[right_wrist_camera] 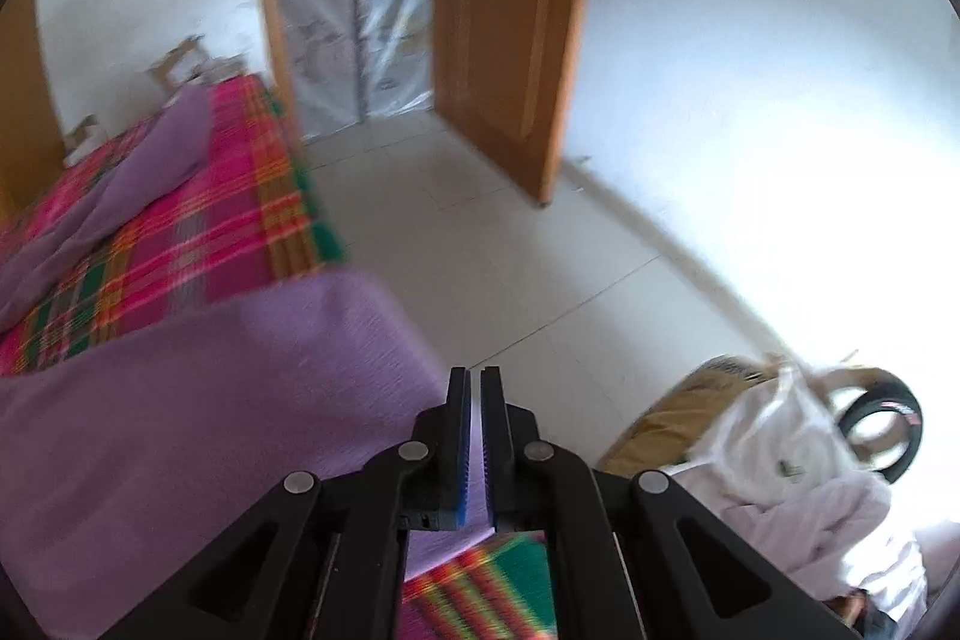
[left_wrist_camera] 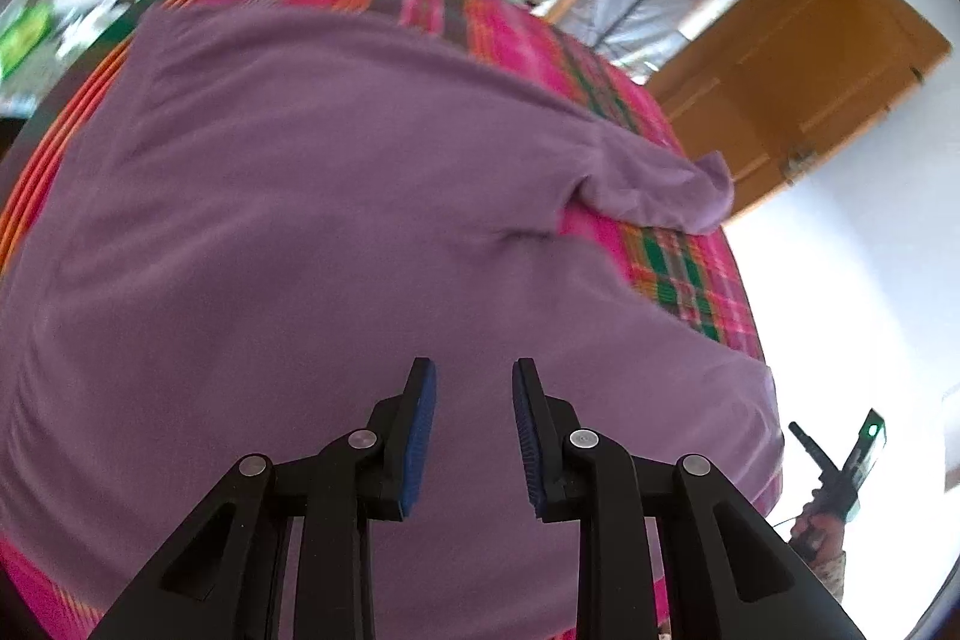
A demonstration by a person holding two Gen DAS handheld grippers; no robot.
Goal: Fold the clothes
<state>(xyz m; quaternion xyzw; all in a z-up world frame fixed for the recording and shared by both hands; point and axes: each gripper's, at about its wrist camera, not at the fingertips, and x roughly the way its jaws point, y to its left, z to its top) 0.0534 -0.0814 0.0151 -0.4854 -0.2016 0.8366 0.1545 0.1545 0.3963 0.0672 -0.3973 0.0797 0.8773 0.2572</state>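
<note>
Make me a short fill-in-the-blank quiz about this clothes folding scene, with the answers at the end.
1. The garment spread on the bed is ____ in colour.
2. The left gripper hovers over the garment with its jaws ____.
3. The right gripper is shut on the garment's ____.
4. The bed cover has a pink, green and orange ____ pattern.

Answers: purple; open; edge; plaid

Bright daylight burns out the white wall (right_wrist_camera: 780, 130); both pictures show motion blur and strong bending at edges.
</note>
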